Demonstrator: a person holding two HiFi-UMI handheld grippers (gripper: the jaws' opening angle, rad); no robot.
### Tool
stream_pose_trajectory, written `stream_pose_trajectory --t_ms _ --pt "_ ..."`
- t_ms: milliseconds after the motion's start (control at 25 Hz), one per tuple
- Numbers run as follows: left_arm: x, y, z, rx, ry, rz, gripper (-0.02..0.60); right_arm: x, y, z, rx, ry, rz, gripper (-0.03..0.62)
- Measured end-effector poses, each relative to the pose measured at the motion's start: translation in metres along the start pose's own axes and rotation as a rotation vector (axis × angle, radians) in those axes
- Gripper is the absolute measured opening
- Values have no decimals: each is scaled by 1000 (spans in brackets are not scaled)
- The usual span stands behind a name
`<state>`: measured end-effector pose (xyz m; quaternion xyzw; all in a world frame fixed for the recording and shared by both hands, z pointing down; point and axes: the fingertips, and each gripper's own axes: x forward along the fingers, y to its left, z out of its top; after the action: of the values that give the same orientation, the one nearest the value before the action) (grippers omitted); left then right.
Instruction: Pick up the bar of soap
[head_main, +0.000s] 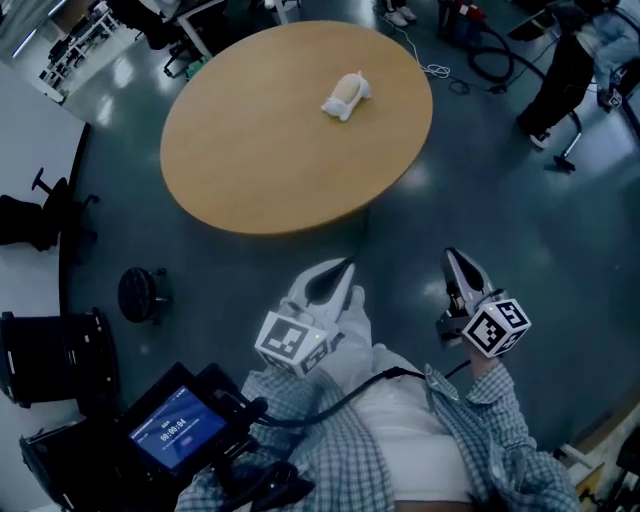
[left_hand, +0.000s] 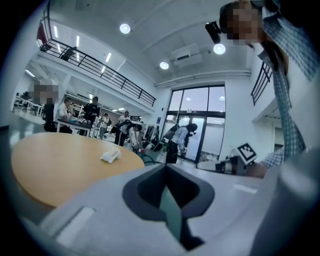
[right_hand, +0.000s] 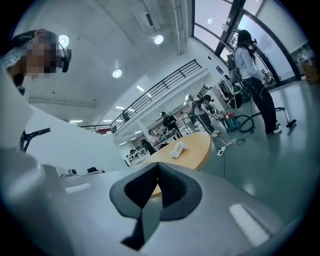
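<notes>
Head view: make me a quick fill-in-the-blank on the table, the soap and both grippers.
The table has a ___ top. The only thing lying on it is the ___. The left gripper and right gripper hover short of the table, both with jaws ___.
Missing words: round; soap; shut.

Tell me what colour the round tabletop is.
Light tan wood tabletop, clearest in the head view.

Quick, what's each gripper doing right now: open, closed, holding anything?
Left gripper: closed, nothing between its jaws.
Right gripper: closed, nothing between its jaws.
</notes>
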<state>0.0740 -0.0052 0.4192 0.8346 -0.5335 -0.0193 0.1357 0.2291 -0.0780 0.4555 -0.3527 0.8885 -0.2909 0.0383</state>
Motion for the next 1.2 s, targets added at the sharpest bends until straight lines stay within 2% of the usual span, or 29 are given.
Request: stream_pose_trajectory --t_ms 160,400,520,720,880,1040,1200 --pt "-39 -21 19 -5 12 1 -2 -28 32 -6 36 -37 -28 3" --pt "-60 -11 10 -19 9 -10 -1 -32 42 -31 38 -27 -67 3" --pt "-83 18 14 -33 9 -61 -2 -12 72 -45 30 -53 -113 3" --pt "-119 64 21 2 41 -190 -2 12 125 -58 16 -166 -227 3" --pt "-144 82 15 10 77 -235 -2 7 154 -83 29 -205 -297 3" --pt "-158 102 20 -5 63 -238 -2 17 193 -111 -84 -130 -282 3" --pt "-165 106 21 3 61 -246 -2 29 220 -120 -183 -91 -230 3"
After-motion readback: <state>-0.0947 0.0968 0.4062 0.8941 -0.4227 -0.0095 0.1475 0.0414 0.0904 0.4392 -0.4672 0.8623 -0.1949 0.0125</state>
